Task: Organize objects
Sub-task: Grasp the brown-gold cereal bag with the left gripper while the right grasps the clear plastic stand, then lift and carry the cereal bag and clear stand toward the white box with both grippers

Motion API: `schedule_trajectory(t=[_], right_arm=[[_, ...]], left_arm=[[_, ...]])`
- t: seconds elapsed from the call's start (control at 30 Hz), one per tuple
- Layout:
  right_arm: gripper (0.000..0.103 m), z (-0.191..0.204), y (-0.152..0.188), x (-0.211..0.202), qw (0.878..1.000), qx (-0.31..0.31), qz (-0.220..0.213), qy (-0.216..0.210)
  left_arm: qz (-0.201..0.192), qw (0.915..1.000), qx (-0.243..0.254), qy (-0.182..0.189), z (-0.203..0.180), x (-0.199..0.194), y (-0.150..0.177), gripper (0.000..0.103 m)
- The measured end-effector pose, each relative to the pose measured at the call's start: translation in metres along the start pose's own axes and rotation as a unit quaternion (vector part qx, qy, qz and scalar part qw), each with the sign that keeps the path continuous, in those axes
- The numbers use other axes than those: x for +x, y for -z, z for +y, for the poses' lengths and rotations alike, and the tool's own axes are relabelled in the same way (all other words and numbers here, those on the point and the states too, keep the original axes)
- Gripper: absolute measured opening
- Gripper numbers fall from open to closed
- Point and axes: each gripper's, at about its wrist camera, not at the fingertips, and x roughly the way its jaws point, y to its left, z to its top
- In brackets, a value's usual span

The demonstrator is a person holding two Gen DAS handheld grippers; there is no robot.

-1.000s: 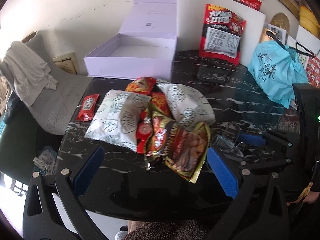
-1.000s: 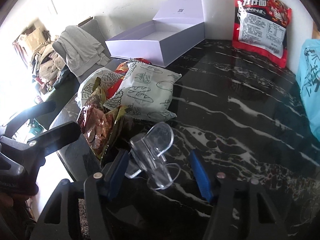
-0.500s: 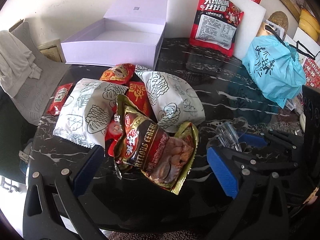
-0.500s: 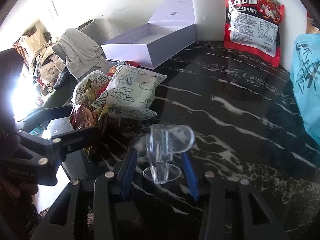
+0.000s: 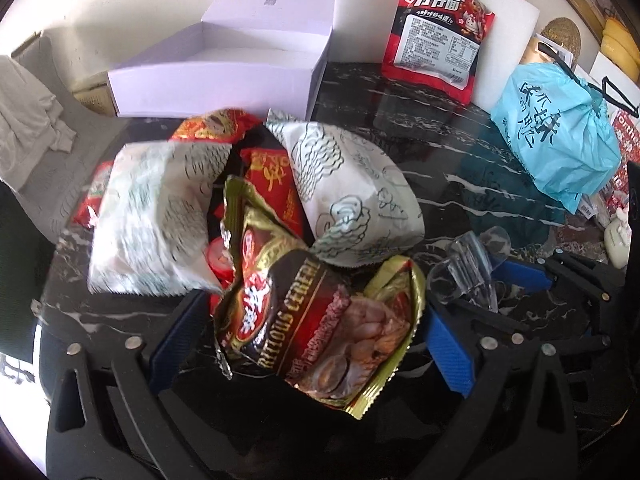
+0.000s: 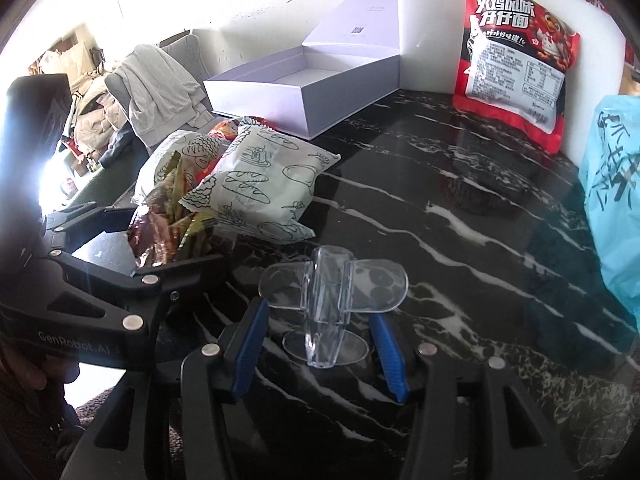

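we see a cluttered black marble table (image 6: pixel 460 216) through two wrist cameras. in the left view, the left gripper (image 5: pixel 308 344) is spread wide, its blue fingers (image 5: pixel 176 340) on either side of a dark red and gold cereal packet (image 5: pixel 320 320). the packet lies between them, its long axis running from upper left to lower right across the view, one gold crimped end pointing toward the camera; we cannot tell whether either finger touches it. behind it sit two white bread bags (image 5: pixel 352 196) with line drawings, red sachets wedged between them, then an open lilac box (image 5: pixel 224 68) at the far edge.

in the right view, the right gripper (image 6: pixel 320 344) has its blue pads close together around a clear plastic scoop (image 6: pixel 328 300). the scoop stands upright, handle down between the pads and bowl up, its wide transparent bowl spreading left and right just above the fingertips.

compared with half a second ago, the left gripper has pushed closer, so the cereal packet fills more of its opening, and the scoop in the right gripper has turned to face the camera squarely. a red noodle packet (image 6: pixel 516 60) leans on a white board at the back, beside a blue plastic bag (image 5: pixel 556 136).
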Motion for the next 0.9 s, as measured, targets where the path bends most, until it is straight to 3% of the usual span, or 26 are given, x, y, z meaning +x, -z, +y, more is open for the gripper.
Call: schedule_trajectory(t=[0.03, 0.1, 0.17, 0.23, 0.63, 0.9], right_arm=[[0.052, 0.0, 0.001, 0.0, 1.0, -0.001, 0.0, 0.002], [0.038, -0.002, 0.001, 0.0, 1.0, 0.0, -0.003, 0.013], [0.028, -0.005, 0.002, -0.001, 1.0, 0.006, -0.006, 0.016], [0.024, -0.01, 0.002, -0.004, 1.0, 0.02, -0.01, 0.009], [0.024, -0.007, 0.007, -0.017, 1.0, 0.019, -0.021, 0.01], [0.024, -0.002, 0.01, -0.032, 0.999, 0.02, -0.034, -0.005]], left_arm=[[-0.005, 1.0, -0.002, -0.005, 0.001, -0.001, 0.001, 0.09], [-0.014, 0.9999, 0.0, -0.001, 0.001, -0.005, 0.003, 0.079], [-0.013, 0.9999, -0.003, 0.005, 0.002, -0.006, 0.004, 0.077], [-0.015, 0.9997, -0.012, 0.014, 0.004, -0.007, 0.005, 0.075], [-0.026, 0.9994, -0.01, 0.018, 0.0, -0.024, 0.011, 0.066], [-0.06, 0.9982, 0.004, 0.007, -0.003, -0.053, 0.016, 0.065]])
